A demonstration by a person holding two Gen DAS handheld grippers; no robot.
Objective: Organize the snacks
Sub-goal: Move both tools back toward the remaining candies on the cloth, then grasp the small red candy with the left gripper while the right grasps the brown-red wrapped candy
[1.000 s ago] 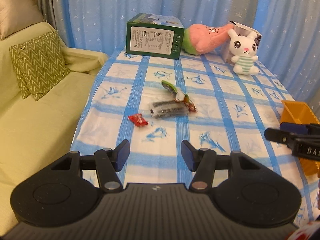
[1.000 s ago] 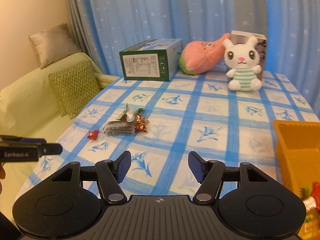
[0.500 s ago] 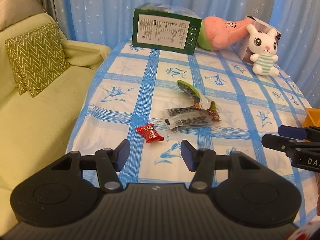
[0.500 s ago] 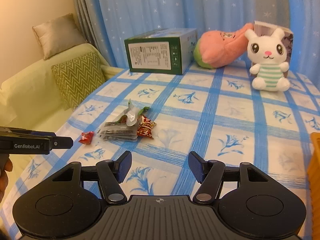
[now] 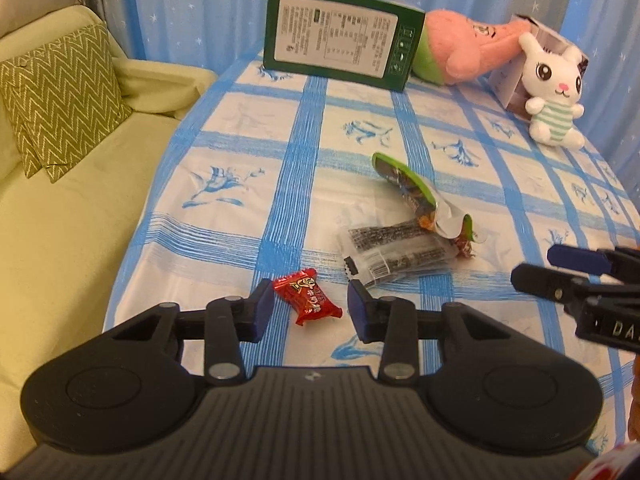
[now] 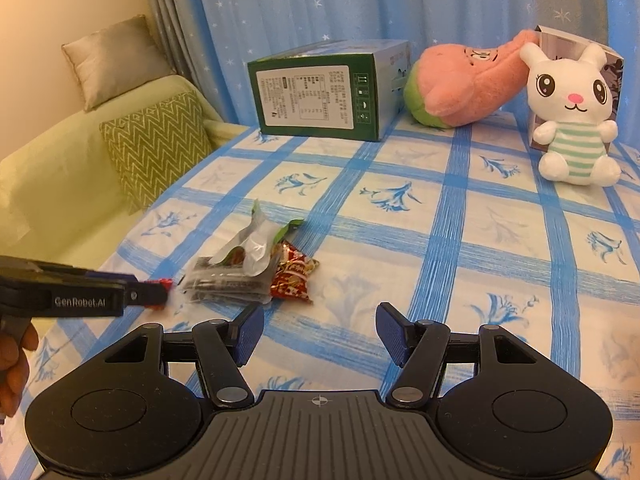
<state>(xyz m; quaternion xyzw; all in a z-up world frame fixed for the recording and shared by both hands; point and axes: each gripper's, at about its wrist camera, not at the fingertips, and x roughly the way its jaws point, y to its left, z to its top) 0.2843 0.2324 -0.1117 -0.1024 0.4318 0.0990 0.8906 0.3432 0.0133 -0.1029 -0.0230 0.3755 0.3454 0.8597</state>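
Snacks lie in a small bunch on the table (image 5: 240, 128), which has a blue and white checked cloth. One small red candy (image 5: 307, 295) lies alone near the table's edge. It sits right between the two fingers of the left gripper (image 5: 307, 307). The jaws have just been closing in on it, but there are gaps on both sides, so the pads do not press on the candy yet. A little past it lies a clear packet with dark print (image 5: 394, 254). A green wrapper (image 5: 416, 196) rests on top of that packet, and a shiny red and gold snack (image 6: 292, 278) touches its side.

The right gripper (image 6: 320, 334) hangs over a bare part of the cloth, near the bunch. Its jaws are wide apart and hold nothing.

At the far end of the table stand a green box (image 6: 320, 96), a pink plush toy (image 6: 464, 84) and a white bunny (image 6: 572, 116). A yellow-green sofa (image 5: 60, 220) with a zigzag pillow (image 5: 60, 92) is beside the table.
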